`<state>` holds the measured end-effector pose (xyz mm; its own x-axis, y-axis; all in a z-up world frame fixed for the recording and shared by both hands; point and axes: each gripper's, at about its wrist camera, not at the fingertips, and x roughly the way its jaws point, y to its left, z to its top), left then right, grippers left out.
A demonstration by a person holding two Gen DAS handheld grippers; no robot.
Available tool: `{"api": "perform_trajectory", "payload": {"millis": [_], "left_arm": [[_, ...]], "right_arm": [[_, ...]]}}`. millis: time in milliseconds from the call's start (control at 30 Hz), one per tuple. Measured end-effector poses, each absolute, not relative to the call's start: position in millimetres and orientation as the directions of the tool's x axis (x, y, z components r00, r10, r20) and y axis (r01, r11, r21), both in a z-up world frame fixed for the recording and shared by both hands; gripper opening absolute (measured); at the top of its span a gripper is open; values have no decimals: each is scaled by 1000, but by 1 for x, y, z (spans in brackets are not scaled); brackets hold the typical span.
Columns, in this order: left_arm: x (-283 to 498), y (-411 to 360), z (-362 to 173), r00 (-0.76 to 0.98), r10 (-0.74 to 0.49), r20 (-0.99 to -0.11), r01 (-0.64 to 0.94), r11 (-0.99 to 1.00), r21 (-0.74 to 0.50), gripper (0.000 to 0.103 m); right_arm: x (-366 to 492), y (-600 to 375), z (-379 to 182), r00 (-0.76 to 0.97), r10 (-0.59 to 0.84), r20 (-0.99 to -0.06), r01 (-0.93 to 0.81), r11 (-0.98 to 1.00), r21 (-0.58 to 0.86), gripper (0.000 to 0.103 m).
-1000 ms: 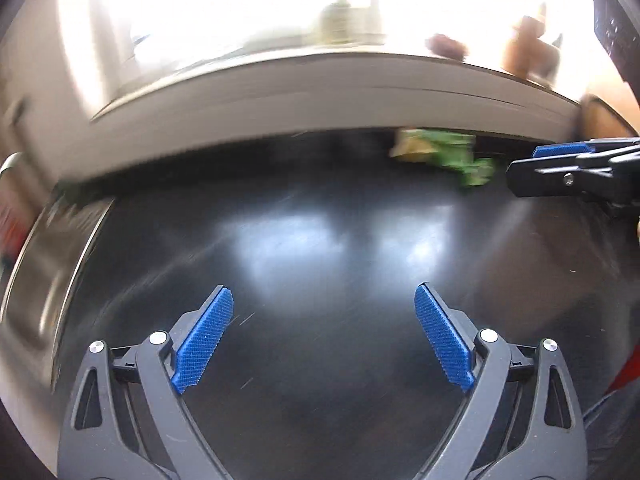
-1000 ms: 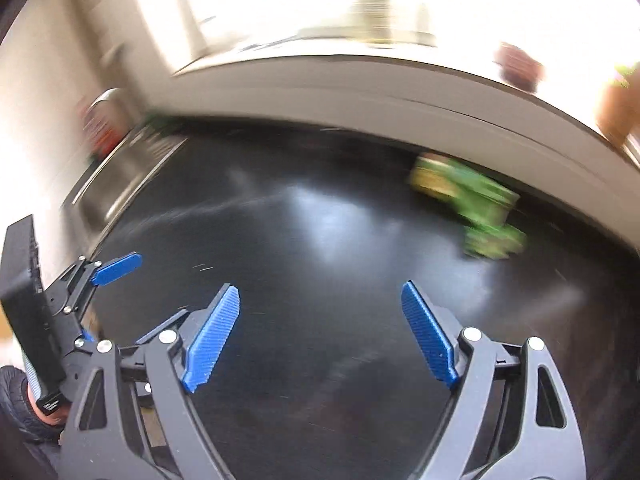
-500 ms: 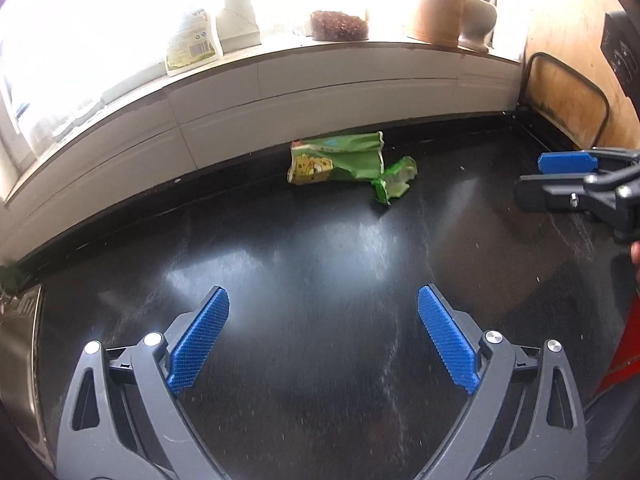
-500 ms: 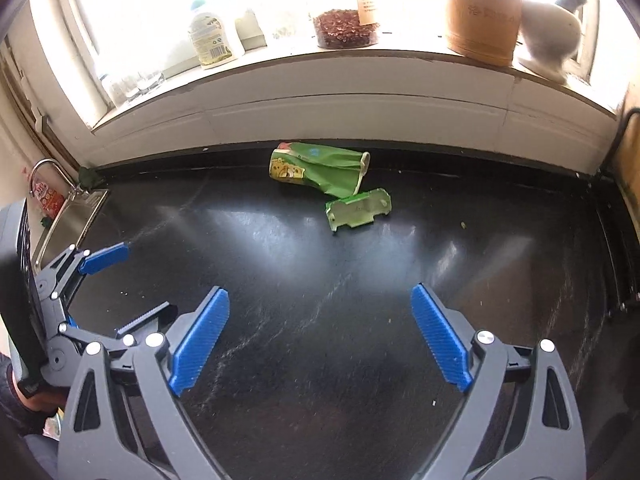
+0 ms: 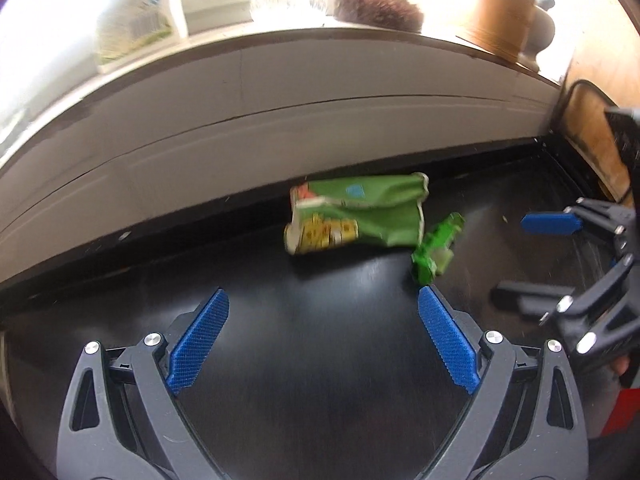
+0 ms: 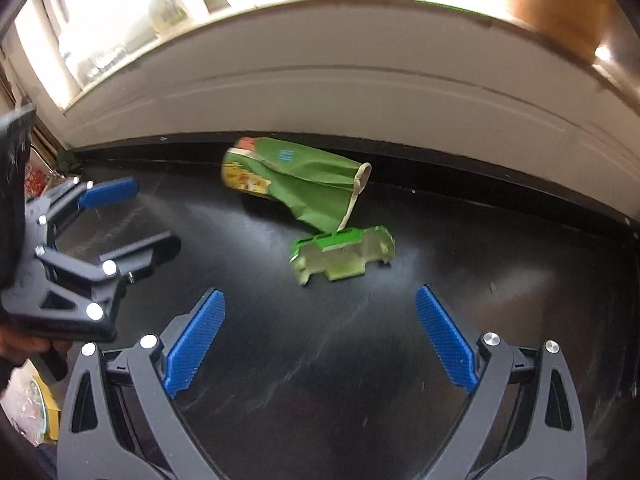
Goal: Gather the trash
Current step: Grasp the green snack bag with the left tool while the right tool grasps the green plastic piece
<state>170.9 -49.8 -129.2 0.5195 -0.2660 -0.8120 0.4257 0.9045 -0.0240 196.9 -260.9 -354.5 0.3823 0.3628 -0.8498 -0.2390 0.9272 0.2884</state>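
A crumpled green carton lies on its side on the black counter near the back wall; it also shows in the right wrist view. A smaller torn green piece lies just to its right, closer to me. My left gripper is open and empty, a short way in front of the carton. My right gripper is open and empty, just short of the torn piece. Each gripper shows in the other's view: the right and the left.
The black counter ends at a white tiled wall under a bright window sill with a bottle, a brown bowl and a tan pot. A wooden board stands at the right.
Both grippers have moved forward toward the green trash, which now looks larger and closer. Both stay open and empty.
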Motion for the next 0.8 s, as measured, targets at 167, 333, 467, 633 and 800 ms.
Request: {"api": "perform_trajectory", "payload": {"millis": [167, 333, 467, 633, 800], "left_arm": [[207, -61, -147, 503, -285, -816, 460, 887, -26, 93], [228, -67, -165, 468, -314, -826, 486, 872, -57, 93], [237, -76, -173, 463, -330, -823, 506, 860, -60, 93], [244, -85, -179, 450, -353, -820, 517, 852, -83, 93], [251, -95, -190, 442, -350, -826, 514, 853, -86, 92]], "right_arm": [[226, -247, -382, 361, 346, -866, -278, 926, 254, 93], [240, -238, -404, 340, 339, -877, -299, 923, 241, 93], [239, -241, -406, 353, 340, -872, -316, 920, 231, 79], [234, -258, -398, 349, 363, -864, -287, 919, 270, 79], [220, -278, -388, 353, 358, -864, -240, 928, 286, 79]]}}
